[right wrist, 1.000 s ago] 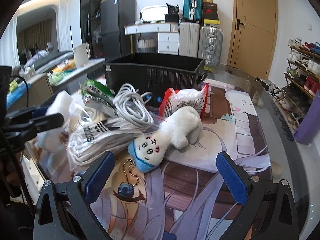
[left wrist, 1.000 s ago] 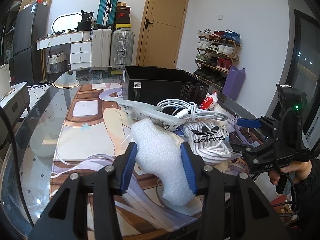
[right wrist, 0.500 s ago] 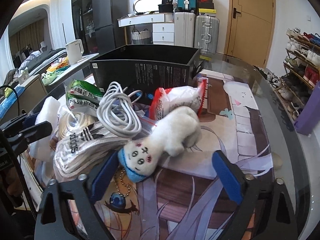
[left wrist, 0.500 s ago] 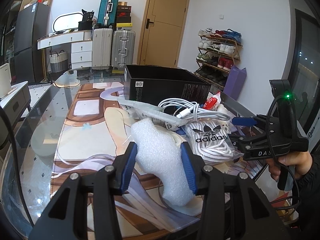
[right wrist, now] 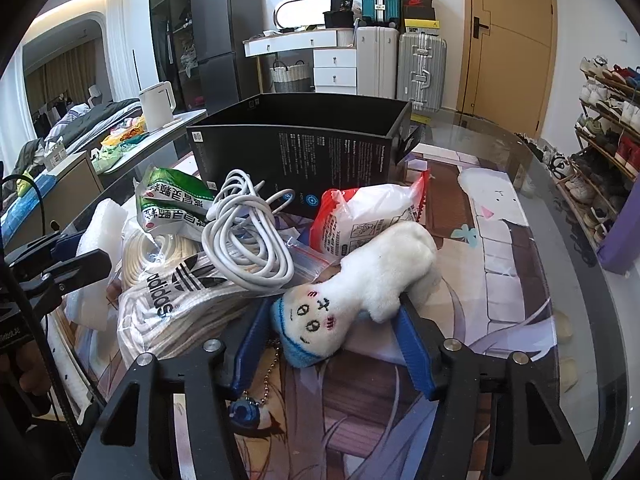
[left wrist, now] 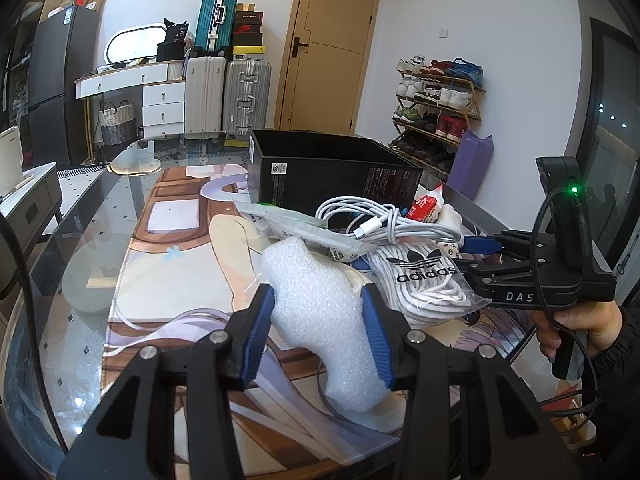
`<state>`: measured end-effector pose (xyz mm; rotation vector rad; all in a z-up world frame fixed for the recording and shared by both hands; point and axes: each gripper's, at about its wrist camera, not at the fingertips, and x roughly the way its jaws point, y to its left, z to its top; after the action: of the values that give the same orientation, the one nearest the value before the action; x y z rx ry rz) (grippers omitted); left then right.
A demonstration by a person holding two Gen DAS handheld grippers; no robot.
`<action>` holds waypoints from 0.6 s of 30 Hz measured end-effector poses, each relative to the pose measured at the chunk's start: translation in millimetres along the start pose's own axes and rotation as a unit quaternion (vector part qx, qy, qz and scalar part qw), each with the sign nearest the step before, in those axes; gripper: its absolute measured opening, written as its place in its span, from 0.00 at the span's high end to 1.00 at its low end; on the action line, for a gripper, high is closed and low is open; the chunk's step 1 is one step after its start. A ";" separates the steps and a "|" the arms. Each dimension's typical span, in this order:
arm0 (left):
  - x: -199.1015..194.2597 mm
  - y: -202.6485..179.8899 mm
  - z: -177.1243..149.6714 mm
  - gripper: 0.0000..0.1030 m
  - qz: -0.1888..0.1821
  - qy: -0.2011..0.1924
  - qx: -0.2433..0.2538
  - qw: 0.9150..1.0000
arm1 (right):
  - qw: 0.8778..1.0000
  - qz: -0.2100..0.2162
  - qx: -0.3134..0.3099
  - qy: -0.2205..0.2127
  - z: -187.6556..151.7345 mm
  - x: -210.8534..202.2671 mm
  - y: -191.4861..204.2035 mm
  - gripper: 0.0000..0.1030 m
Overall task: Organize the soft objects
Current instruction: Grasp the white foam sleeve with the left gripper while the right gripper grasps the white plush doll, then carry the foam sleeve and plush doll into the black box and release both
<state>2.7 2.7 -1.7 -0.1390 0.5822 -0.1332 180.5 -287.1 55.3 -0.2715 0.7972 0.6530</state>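
My left gripper (left wrist: 318,322) is shut on a white foam piece (left wrist: 320,312) and holds it over the printed mat. The foam also shows in the right wrist view (right wrist: 100,240). My right gripper (right wrist: 334,334) has its blue pads on either side of a white plush toy (right wrist: 360,280) with a blue cap and a bead chain; the jaws are closing around it, and I cannot tell if they grip. An open black box (left wrist: 328,172) stands behind the pile, also in the right wrist view (right wrist: 304,152).
The pile holds a white cable coil (right wrist: 248,240), an adidas bag of laces (right wrist: 172,300), a green snack bag (right wrist: 172,200) and a red-white packet (right wrist: 368,212). The glass table edge (right wrist: 568,240) runs at right. Suitcases and a shoe rack stand behind.
My right gripper has moved forward onto the plush toy and its jaws have narrowed around it. My left gripper has held still with the foam.
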 end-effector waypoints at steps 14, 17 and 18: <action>-3.0 -3.0 4.9 0.57 -0.001 -0.009 0.002 1.000 | 0.998 -0.003 0.016 -0.062 -14.5 -40.6 -17.2 0.42; -4.4 -3.2 8.5 0.57 0.000 -0.014 0.004 1.000 | 0.997 -0.005 0.013 -0.079 -13.4 -50.5 -17.6 0.42; -5.1 -3.6 9.7 0.57 0.000 -0.016 0.005 1.000 | 0.997 -0.005 0.013 -0.082 -13.4 -52.5 -18.1 0.42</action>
<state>3.6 0.9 9.6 -0.1322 0.5505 -0.1341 157.2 -330.3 84.6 -0.1950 0.6467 0.6468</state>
